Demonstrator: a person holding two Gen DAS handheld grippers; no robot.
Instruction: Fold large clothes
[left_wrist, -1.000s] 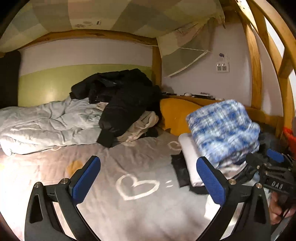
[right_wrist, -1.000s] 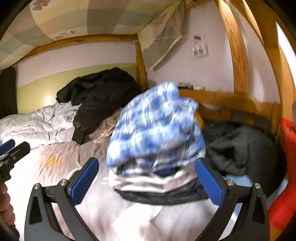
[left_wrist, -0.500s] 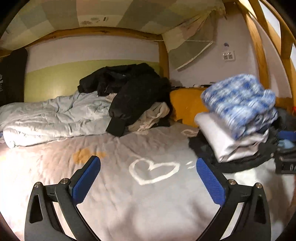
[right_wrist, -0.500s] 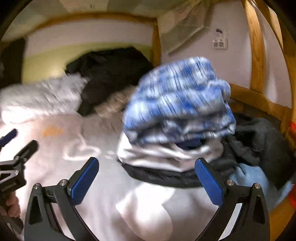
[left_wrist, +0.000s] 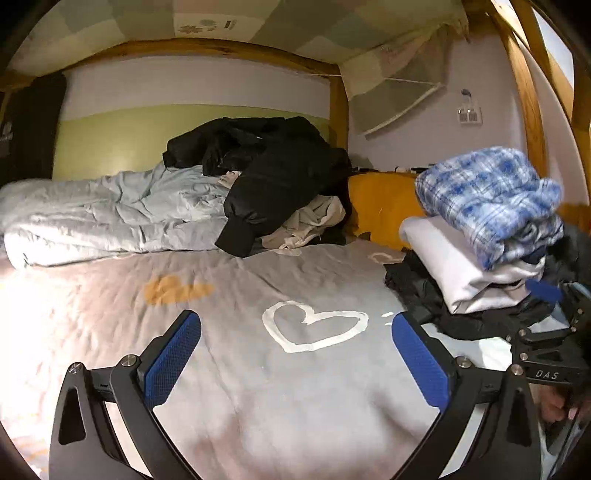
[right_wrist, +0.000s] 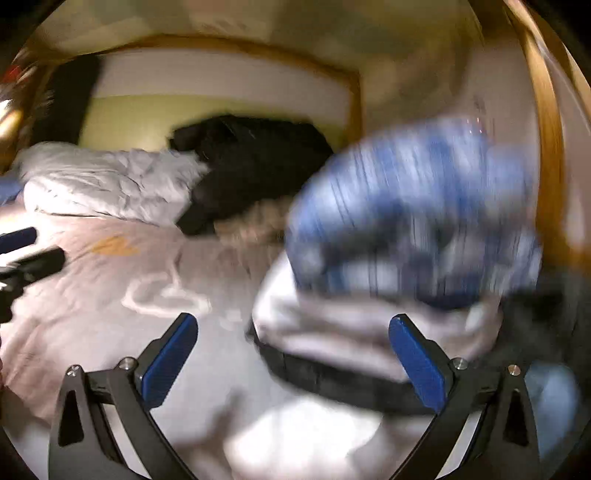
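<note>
A stack of folded clothes sits at the bed's right side: a blue plaid garment (left_wrist: 491, 192) on a white one (left_wrist: 461, 266), over a black one (left_wrist: 436, 306). The right wrist view is blurred but shows the same plaid garment (right_wrist: 413, 206) close ahead above the white layer (right_wrist: 332, 325). An unfolded black jacket (left_wrist: 273, 173) lies heaped at the back of the bed. My left gripper (left_wrist: 295, 354) is open over the grey sheet, empty. My right gripper (right_wrist: 291, 362) is open and empty too, and appears at the right edge of the left wrist view (left_wrist: 554, 332).
The grey bedsheet (left_wrist: 229, 369) bears a white heart print (left_wrist: 314, 325). A crumpled pale blue duvet (left_wrist: 110, 218) lies along the back left, an orange pillow (left_wrist: 380, 206) beside the jacket. Wooden bunk posts (left_wrist: 532, 122) stand on the right. A dark grey garment (right_wrist: 539, 325) lies right of the stack.
The left wrist view has swung so the stack sits farther right. The right gripper moved quickly and its view is now blurred, with the stack nearer. Both stay open.
</note>
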